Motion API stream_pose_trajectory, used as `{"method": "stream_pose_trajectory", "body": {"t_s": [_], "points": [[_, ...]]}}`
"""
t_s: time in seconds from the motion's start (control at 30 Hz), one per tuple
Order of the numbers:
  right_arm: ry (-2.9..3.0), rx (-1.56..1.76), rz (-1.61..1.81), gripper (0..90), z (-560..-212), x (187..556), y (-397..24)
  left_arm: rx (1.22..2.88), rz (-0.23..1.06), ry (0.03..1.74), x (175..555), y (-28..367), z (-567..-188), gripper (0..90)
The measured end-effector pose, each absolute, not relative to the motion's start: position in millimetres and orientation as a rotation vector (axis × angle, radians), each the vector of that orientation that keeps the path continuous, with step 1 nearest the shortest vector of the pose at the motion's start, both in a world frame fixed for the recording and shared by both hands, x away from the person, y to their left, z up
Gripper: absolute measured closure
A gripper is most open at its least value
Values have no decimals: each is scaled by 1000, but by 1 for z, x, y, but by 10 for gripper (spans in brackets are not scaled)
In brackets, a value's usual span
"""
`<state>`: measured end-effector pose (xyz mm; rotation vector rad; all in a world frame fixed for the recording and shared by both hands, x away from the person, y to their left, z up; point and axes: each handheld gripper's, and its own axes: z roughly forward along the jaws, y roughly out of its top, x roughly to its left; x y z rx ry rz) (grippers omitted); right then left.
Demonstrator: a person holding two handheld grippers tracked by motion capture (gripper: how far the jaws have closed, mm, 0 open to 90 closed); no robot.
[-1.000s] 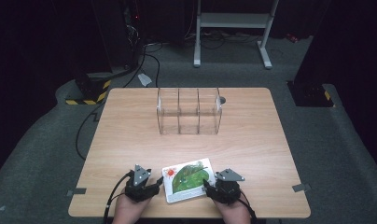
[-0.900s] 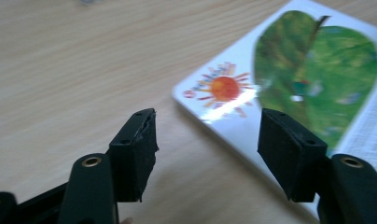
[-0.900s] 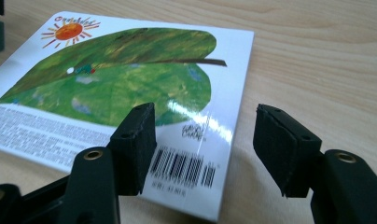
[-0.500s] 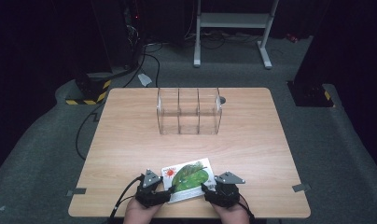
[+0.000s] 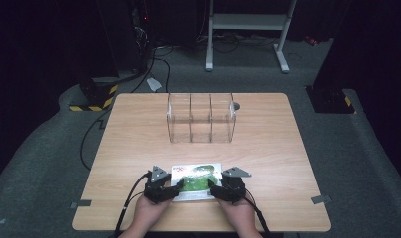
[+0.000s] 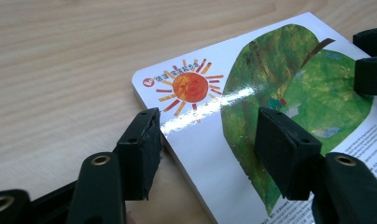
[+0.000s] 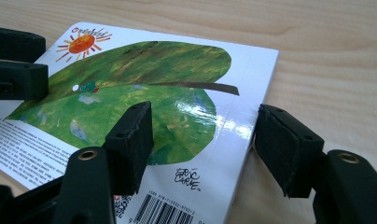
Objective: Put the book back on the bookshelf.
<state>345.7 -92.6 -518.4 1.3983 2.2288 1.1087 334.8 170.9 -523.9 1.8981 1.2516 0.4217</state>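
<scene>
In the high view a book (image 5: 196, 182) with a green leaf cover lies flat near the front edge of the table (image 5: 139, 134), with the left gripper (image 5: 174, 187) at its left end and the right gripper (image 5: 214, 188) at its right end; a clear divided box (image 5: 201, 118) stands well apart toward the far side. In the left gripper view the jaws, which have just been closing, stand partly open astride the book's (image 6: 270, 93) left edge by the orange sun (image 6: 190, 87), one jaw on the wood just beside the edge, the other over the cover, neither pressing it. In the right gripper view the jaws stand partly open astride the book's (image 7: 144, 84) right edge, one over the leaf, one just outside the edge, gripping nothing.
</scene>
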Motion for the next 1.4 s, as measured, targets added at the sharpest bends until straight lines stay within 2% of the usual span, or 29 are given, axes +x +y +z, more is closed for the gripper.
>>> {"method": "stream_pose_trajectory", "body": {"t_s": [0.1, 0.2, 0.27, 0.3, 0.4, 0.57, 0.8, 1.0, 1.4], "points": [[2252, 1377, 1083, 374, -516, 358, -85, 1888, 446, 1250, 335, 175, -525, 411], [2293, 1351, 1077, 373, -514, 359, -87, 1890, 480, 1226, 323, 176, -525, 480], [2307, 1355, 1083, 371, -514, 357, -90, 1897, 479, 1221, 319, 177, -524, 474], [2326, 1344, 1084, 363, -514, 349, -95, 1905, 468, 1215, 315, 177, -524, 432], [2334, 1302, 1096, 354, -515, 331, -104, 1907, 441, 1227, 305, 175, -524, 397], [2339, 1244, 1081, 357, -522, 308, -107, 1903, 421, 1233, 308, 172, -525, 344], [2349, 1257, 1126, 323, -522, 313, -101, 1887, 402, 1263, 313, 170, -527, 293], [2330, 1341, 1189, 311, -522, 324, -103, 1884, 393, 1266, 315, 169, -527, 288], [2323, 1315, 1157, 301, -522, 316, -97, 1840, 421, 1272, 314, 171, -524, 337]]}}
